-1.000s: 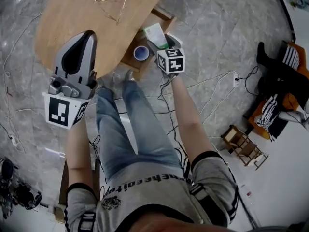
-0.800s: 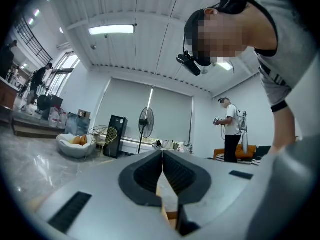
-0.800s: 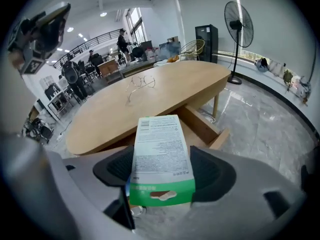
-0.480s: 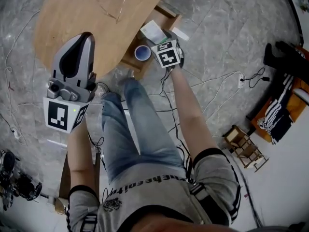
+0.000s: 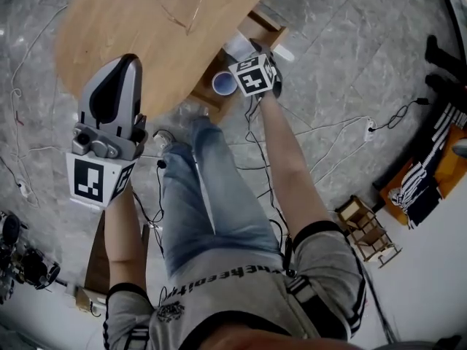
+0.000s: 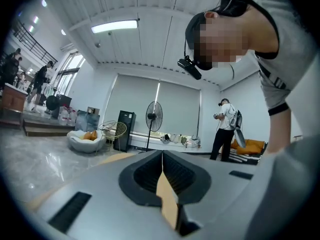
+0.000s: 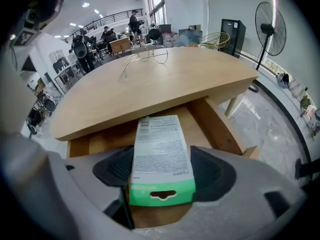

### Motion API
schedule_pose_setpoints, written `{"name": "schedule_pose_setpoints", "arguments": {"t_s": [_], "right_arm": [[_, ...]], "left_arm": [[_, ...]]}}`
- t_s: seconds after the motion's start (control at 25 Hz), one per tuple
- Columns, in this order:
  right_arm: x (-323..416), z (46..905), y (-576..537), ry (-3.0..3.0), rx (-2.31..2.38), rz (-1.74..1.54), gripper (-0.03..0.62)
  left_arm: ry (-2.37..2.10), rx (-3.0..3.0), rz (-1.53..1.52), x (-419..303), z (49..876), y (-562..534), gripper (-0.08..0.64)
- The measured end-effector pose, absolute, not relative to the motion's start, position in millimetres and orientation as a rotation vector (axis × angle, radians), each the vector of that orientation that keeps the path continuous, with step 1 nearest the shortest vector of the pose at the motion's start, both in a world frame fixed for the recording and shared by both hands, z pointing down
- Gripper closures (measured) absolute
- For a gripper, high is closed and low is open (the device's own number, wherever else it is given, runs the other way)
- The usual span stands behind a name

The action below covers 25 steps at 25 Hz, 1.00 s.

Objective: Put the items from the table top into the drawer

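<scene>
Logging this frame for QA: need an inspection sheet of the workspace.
Surface: wooden table, drawer open below its edge.
Job's things: glasses on the table; box held over the drawer; tape roll in the drawer.
Clutter: nothing seen on the table.
Grippers: left gripper shut, empty, raised; right gripper shut on the box.
Cables: cables loose across the floor.
Surroundings: stool, fan, people in the background.

The glasses (image 5: 179, 4) are lying on the table (image 5: 124, 31); a tape roll (image 5: 224, 84) is sitting in the drawer (image 5: 257, 26), a box (image 7: 161, 156) hanging above it.
</scene>
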State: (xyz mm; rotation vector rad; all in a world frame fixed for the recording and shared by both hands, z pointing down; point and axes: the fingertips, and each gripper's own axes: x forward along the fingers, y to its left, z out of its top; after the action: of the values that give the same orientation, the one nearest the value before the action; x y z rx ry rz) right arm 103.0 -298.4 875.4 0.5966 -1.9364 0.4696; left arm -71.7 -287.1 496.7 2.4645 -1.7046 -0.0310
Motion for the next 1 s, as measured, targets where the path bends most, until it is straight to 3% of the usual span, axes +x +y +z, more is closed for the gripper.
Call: {"name": "schedule_pose_setpoints", "arguments": {"t_s": [0.68,0.76,0.92,1.0], "right_arm": [[102.9,874.0,-297.0,-1.912,0.693,0.536,0.25],[104.8,865.2,-296.2,-1.927,0.735,0.535,0.313],[108.5,834.5,-292.5,-1.97,0.848,0.534,0.588],[108.7,820.3,-284.5,-1.994,0.872,0.571,0.588]], "left_arm": [[-1.76,2.421,-0.039,-94.4,494.0,-265.0,0.549],[-1.762,2.432,-0.037,-95.4,490.0,-260.6,0.549],[-1.731,2.462,-0.029,-96.1,483.0,-242.3,0.549],[-1.721,2.476,-0.041,-96.5,475.4,-234.7,0.549]]}}
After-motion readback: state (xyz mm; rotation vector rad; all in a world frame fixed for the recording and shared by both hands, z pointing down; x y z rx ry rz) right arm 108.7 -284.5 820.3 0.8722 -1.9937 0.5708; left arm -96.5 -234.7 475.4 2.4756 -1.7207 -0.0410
